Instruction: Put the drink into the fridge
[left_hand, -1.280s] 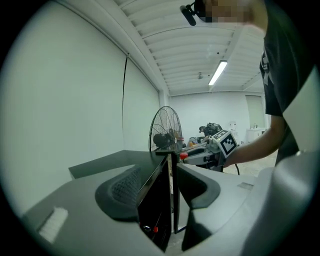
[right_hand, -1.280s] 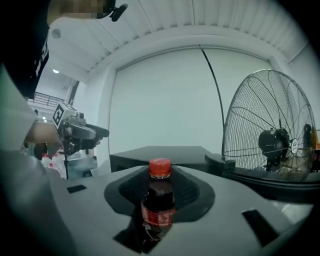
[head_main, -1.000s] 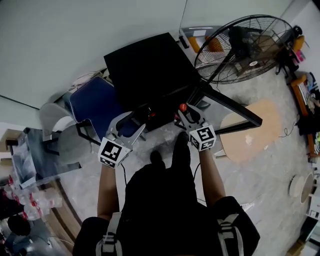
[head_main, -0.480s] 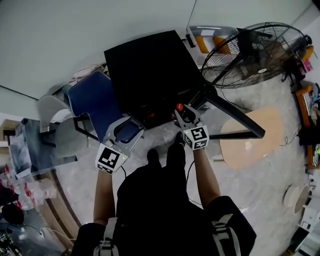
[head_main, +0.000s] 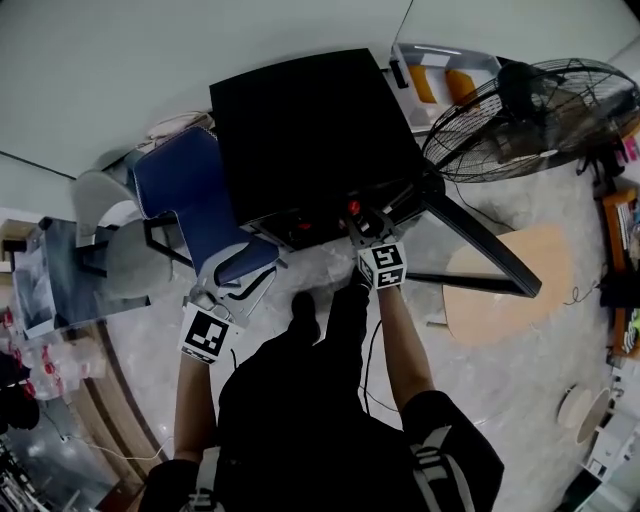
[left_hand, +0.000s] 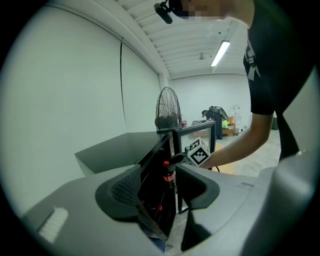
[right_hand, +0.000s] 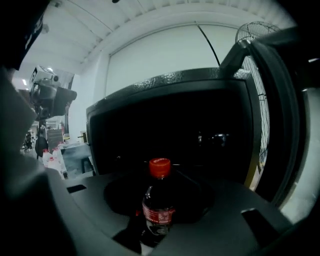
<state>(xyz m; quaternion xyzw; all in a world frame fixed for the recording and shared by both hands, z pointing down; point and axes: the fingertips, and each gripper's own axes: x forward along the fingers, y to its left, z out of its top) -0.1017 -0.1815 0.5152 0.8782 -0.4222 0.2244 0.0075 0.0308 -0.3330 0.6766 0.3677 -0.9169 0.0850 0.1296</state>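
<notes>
Pinching the cola bottle (right_hand: 158, 212) low on its body, the right tongs (head_main: 365, 222) suit its smooth, probably slippery plastic; the left tongs (left_hand: 160, 192) gape empty.

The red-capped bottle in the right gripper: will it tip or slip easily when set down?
The bottle looks tall and narrow, so it may tip if released tilted. It seems full of dark liquid, so it is probably heavy for its size. Its smooth plastic could slip.
</notes>
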